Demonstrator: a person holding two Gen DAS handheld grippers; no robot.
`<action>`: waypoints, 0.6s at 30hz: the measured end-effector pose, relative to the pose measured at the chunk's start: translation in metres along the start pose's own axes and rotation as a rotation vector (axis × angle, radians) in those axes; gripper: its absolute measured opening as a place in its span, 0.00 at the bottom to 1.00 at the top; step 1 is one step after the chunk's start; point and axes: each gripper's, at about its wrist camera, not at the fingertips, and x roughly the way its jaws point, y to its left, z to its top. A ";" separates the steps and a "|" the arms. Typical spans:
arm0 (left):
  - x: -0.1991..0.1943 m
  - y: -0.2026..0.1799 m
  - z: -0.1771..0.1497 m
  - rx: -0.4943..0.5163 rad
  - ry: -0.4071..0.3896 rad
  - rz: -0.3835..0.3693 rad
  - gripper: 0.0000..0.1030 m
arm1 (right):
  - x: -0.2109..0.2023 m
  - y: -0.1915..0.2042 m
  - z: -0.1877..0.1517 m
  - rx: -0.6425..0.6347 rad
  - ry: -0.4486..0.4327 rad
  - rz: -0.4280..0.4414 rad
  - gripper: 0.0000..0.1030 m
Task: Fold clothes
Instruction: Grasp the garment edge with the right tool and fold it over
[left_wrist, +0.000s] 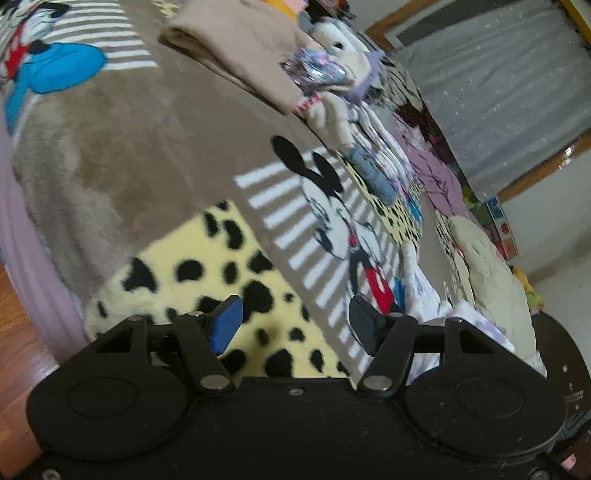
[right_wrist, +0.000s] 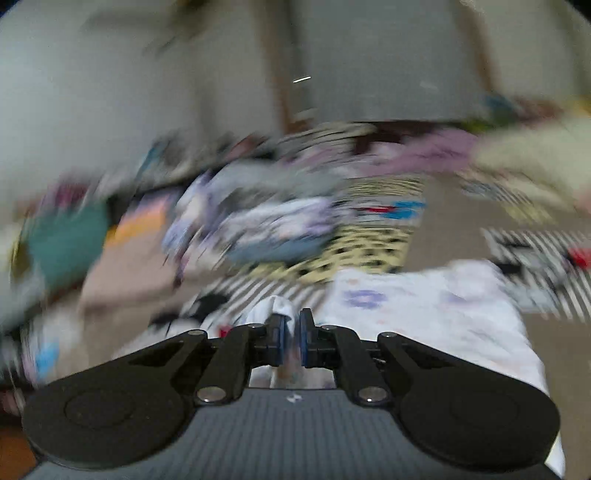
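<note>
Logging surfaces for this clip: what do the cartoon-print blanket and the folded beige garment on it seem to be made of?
Cartoon-print blanket: looks like plush fleece, matte; a fuzzy nap with shaded brush marks shows. Folded beige garment: seems a soft knit or fleece, matte; thick rounded fold edges, no sheen. The exact fibre is unclear.

Left wrist view: mounted behind the fingers (left_wrist: 236, 325), tilted, close over the cartoon blanket (left_wrist: 155, 155), facing along the bed toward the grey curtain (left_wrist: 498, 92) at 2 o'clock. Right wrist view: behind its own fingers (right_wrist: 306, 338), low and near, heavily blurred, facing the clothes pile (right_wrist: 258, 221) at 11 o'clock. Shared: blanket, pile, white garment (right_wrist: 424, 306).
</note>
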 end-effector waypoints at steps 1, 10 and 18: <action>0.004 -0.005 -0.002 0.010 0.010 -0.005 0.61 | -0.010 -0.021 -0.002 0.081 -0.017 -0.015 0.09; 0.071 -0.090 -0.019 0.239 0.074 -0.072 0.60 | -0.052 -0.121 -0.058 0.356 -0.023 -0.134 0.09; 0.172 -0.175 -0.027 0.652 0.082 -0.036 0.50 | -0.065 -0.137 -0.081 0.363 -0.051 -0.164 0.02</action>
